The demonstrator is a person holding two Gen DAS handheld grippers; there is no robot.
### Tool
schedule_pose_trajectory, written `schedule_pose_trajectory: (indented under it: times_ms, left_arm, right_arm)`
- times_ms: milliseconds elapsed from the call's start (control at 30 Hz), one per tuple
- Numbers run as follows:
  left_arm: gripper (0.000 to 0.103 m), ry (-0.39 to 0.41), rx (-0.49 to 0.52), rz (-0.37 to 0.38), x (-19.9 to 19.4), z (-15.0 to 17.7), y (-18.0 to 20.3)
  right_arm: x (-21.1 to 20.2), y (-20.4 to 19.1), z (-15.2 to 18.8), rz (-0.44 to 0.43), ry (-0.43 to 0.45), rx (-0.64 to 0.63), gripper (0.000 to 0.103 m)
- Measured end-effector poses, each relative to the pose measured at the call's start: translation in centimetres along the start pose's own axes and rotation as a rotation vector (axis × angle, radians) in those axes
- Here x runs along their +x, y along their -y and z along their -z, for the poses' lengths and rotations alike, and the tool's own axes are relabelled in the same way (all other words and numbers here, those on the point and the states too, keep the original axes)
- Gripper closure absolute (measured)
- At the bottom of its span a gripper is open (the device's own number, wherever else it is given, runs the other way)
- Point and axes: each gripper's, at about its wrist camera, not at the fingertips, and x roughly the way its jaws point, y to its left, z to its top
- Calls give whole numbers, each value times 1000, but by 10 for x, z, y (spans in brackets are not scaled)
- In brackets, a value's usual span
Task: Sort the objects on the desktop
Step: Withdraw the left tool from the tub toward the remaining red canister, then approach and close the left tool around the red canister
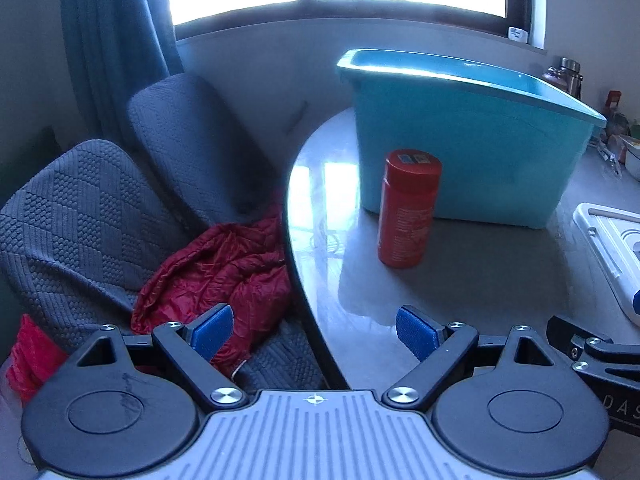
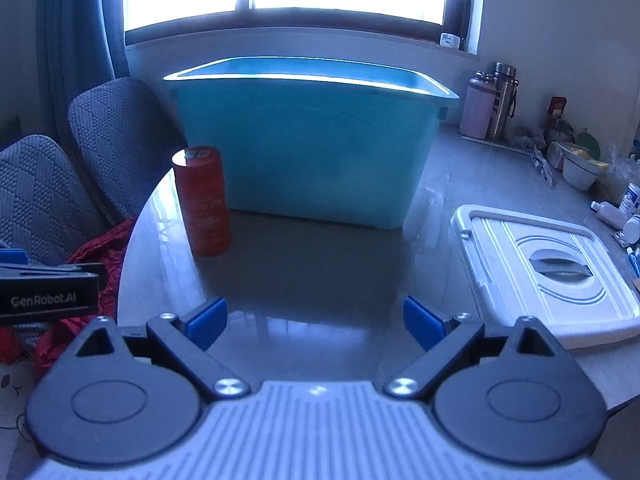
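A red cylindrical can stands upright on the grey table, just in front of a teal plastic bin. My left gripper is open and empty, low over the table's left edge, short of the can. In the right wrist view the red can stands at the left front corner of the teal bin. My right gripper is open and empty above the table, well short of the bin. The bin's inside is hidden.
A white bin lid lies flat at the right. Bottles, a bowl and small clutter crowd the far right. Grey chairs with a red jacket stand left of the table.
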Motion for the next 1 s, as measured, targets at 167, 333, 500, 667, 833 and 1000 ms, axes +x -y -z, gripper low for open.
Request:
schedule_pose_trajectory:
  times_ms: [167,333,500,667,833,1000]
  left_arm:
    - [13,15,12,11,6,1,15]
    - [13,35,17,31,13,0,24]
    - [13,32,9,58,23,-1,33]
    - [13,47,15,74,31,0,43]
    - [13,56,11,80,41,2,51]
    - [13,92,18,85,46,1,58]
  right_arm:
    - [-1,5,5,18,-7,-3,8]
    - [-3,12,9,35,-9,11,8]
    - [-6,17,12,58,-14,15,8]
    - [-9,22,12,75,-4,6,8]
    - [-10,27,14,82,-5,16,8]
    - [-11,33,19,96,-6,9,8]
